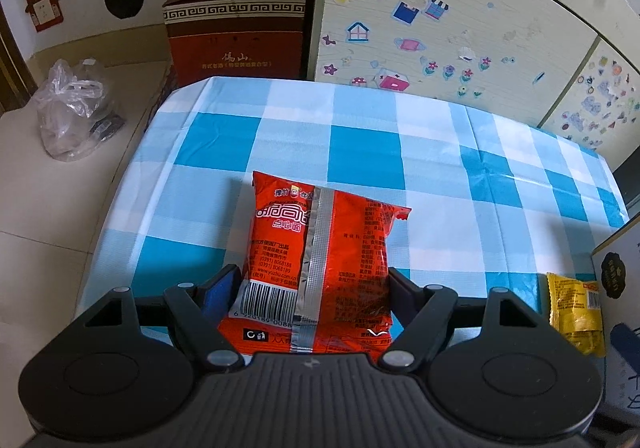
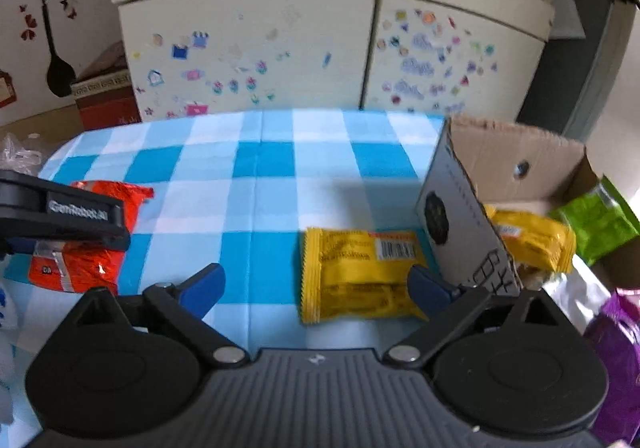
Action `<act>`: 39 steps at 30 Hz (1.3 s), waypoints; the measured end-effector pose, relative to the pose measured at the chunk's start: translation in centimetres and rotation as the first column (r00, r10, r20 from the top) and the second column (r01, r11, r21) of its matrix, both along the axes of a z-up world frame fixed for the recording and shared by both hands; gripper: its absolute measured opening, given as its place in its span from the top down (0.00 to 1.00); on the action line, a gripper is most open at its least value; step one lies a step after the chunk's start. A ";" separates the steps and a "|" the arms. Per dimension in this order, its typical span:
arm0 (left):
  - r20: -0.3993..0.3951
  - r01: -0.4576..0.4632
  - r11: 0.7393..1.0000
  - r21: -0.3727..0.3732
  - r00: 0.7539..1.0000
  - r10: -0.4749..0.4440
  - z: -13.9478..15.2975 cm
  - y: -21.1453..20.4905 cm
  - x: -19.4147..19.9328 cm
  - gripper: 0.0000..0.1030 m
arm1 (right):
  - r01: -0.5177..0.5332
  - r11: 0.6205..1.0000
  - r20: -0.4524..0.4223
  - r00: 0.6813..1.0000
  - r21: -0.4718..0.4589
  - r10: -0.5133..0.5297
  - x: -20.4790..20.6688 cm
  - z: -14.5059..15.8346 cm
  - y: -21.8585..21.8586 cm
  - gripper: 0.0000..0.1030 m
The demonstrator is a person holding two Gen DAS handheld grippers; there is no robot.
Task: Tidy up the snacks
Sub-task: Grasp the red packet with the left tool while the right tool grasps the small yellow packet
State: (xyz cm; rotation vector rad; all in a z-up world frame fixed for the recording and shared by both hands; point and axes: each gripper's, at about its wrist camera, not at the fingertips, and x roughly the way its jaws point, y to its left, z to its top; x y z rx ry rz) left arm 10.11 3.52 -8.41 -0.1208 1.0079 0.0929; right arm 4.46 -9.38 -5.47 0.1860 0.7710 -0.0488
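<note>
Left hand-held gripper [image 1: 310,288] pinching red snack packet [image 1: 320,260] by its sides over the checked desk [image 1: 360,151], likely for carrying to the cardboard box [image 2: 508,167]; right hand-held gripper [image 2: 316,288] spread wide, straddling yellow snack packet [image 2: 360,272] just beside that box, apparently readying a grasp

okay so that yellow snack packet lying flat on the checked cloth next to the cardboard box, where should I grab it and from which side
Grip the yellow packet across its short width near the middle, coming down from above with the right hand-held gripper, which is open. It lies flat with its long side across the view, and the cardboard box crowds its right end.
</note>
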 end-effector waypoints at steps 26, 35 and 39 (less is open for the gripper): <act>-0.013 -0.075 0.996 0.040 0.997 0.075 -0.1 1.3 -0.2 0.20 | -0.170 0.974 -0.021 0.984 0.147 0.175 1.8 -1.0 1.9 0.00; -0.039 -0.116 0.993 0.035 0.992 0.117 0.0 3.8 -0.8 0.20 | -0.403 0.897 0.064 0.915 0.184 0.398 0.5 0.3 3.5 0.03; -0.035 -0.086 0.996 0.034 0.996 0.087 0.0 4.0 -1.2 0.20 | -0.391 0.916 0.113 0.918 0.091 0.380 1.0 0.6 2.5 0.03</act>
